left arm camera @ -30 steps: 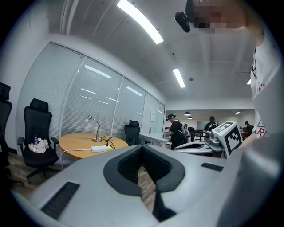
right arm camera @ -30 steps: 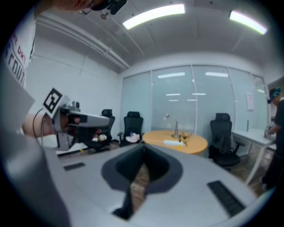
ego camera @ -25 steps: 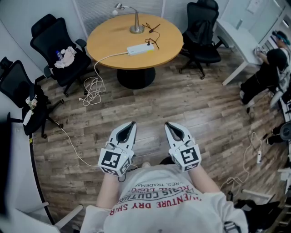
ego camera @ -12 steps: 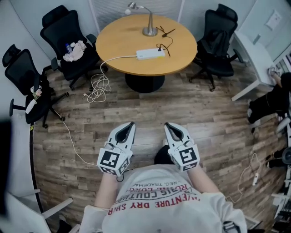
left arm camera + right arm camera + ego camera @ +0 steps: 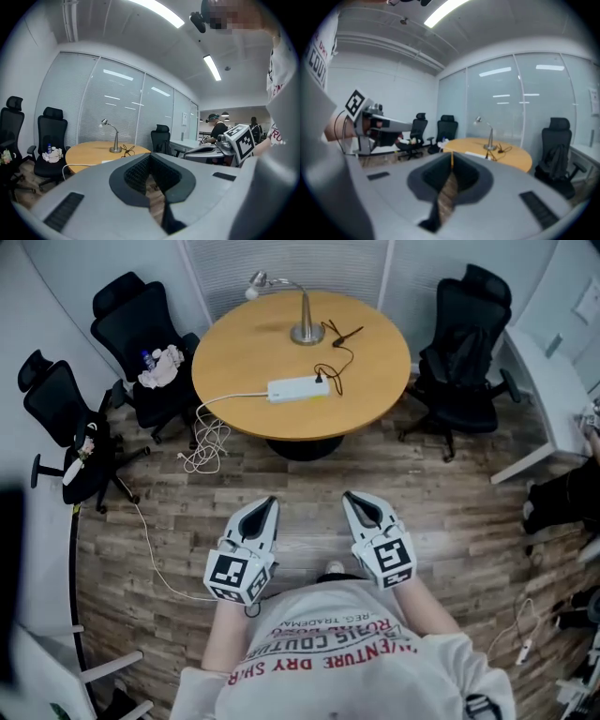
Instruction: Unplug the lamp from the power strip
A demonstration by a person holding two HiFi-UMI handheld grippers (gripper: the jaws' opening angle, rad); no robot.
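Nothing done yet. Lamp [image 5: 305, 330] stood at the table's [image 5: 234, 352] 12 o'clock edge, its plug [image 5: 320, 381] seated in the strip's [image 5: 296, 389] 3 o'clock end. Left gripper [image 5: 267, 505] and right gripper [image 5: 354, 502] were both closed, empty, well short of the table. Approach, grasp and pull remained.

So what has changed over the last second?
The person has stepped closer to the table, which now looks nearer in the head view. Nothing was grasped or released. The left gripper and right gripper stay shut and empty; the lamp stays plugged into the power strip.
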